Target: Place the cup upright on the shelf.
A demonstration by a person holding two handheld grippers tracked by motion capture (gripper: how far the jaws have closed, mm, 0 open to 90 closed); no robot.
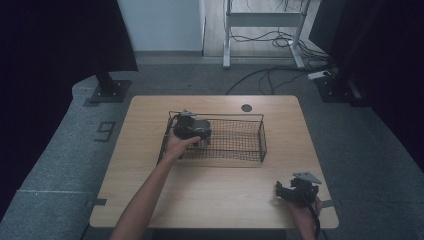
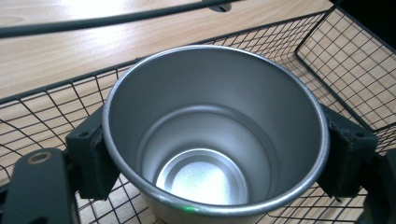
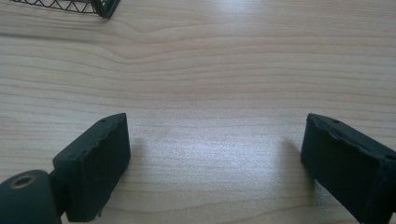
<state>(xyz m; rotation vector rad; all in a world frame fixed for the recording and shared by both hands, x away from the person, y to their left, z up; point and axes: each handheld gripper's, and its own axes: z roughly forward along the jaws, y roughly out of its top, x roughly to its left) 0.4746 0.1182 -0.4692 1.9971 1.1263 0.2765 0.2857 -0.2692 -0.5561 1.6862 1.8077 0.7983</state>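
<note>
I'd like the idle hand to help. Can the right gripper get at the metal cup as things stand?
Probably not without a long reach: the right gripper rests open at the table's near right corner, while the metal cup sits clamped by the left gripper inside the wire basket.

The high view looked forward and down from above my side of the table [image 1: 210, 195], taking in the whole top with the wire basket [image 1: 235, 142] left of centre. The camera on my left gripper [image 2: 210, 140] sat inside that basket, looking steeply down, very close, along its jaws into the steel cup [image 2: 212, 135] toward the basket's far wall. The camera on my right gripper [image 3: 215, 158] hovered low over bare wood, near the basket's corner [image 3: 100, 7]. All three views shared the basket.
</note>
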